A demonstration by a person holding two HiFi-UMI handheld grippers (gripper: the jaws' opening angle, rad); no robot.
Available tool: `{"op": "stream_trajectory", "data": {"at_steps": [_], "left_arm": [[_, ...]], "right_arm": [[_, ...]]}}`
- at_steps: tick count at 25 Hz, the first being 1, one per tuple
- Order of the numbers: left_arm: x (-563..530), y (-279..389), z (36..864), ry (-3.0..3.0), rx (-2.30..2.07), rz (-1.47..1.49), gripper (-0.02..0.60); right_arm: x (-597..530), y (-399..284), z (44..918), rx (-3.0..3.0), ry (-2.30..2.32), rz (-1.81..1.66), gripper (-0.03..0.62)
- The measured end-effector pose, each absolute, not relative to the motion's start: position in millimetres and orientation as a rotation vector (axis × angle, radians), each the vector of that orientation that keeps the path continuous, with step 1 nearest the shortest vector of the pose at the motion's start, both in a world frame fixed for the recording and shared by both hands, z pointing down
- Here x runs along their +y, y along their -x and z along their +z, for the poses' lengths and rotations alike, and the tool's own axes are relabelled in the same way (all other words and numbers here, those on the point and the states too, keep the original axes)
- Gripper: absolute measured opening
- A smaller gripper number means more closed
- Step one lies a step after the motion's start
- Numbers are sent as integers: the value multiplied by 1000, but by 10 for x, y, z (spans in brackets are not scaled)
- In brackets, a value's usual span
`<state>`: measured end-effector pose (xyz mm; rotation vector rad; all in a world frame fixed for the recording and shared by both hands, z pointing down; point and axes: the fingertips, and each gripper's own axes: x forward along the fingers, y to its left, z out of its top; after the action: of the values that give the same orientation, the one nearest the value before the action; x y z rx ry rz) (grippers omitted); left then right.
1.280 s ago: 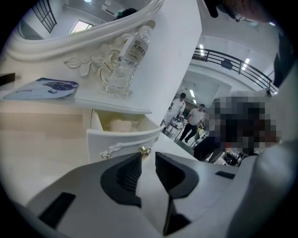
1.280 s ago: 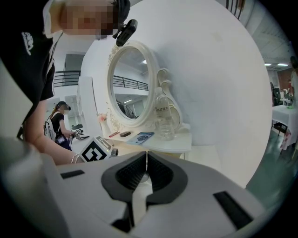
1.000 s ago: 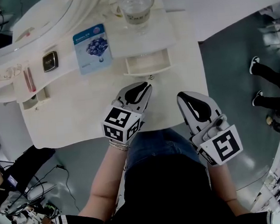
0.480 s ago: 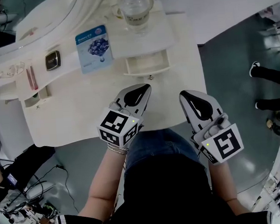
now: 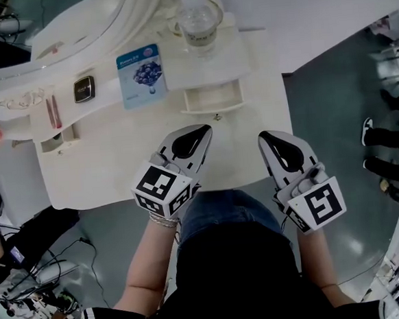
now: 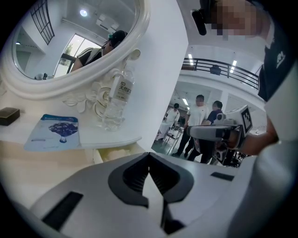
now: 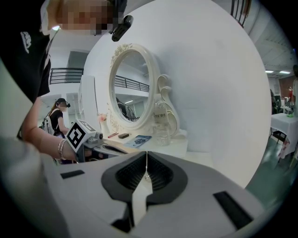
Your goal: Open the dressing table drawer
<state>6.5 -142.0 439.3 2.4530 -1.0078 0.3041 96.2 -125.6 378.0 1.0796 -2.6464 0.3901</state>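
Head view: the drawer sits at upper centre of the frame, under the raised shelf of the bench. It is pulled out, its pale inside is showing, and its small knob is on the front face.

We see the left gripper at centre frame over the bench's near edge. Its tip points toward the knob, near it but apart from it. In the left gripper view its fingers are together with nothing between them.

The right gripper is right of centre, above the bench's lower right corner and well apart from the drawer. In the right gripper view its fingers meet at the tips and hold nothing.

On the shelf we note a clear water bottle at top centre. A blue sachet lies left of the drawer, and a small dark case lies further left. The mirror fills the upper left.
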Motion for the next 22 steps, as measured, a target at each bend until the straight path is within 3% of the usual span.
{"op": "stream_trajectory", "data": {"at_steps": [22], "left_arm": [[-1400,79,3842,-2522,-1055,240,18]], "right_arm": [[-1332,-996,3426,-2666,-1099,268,20]]}}
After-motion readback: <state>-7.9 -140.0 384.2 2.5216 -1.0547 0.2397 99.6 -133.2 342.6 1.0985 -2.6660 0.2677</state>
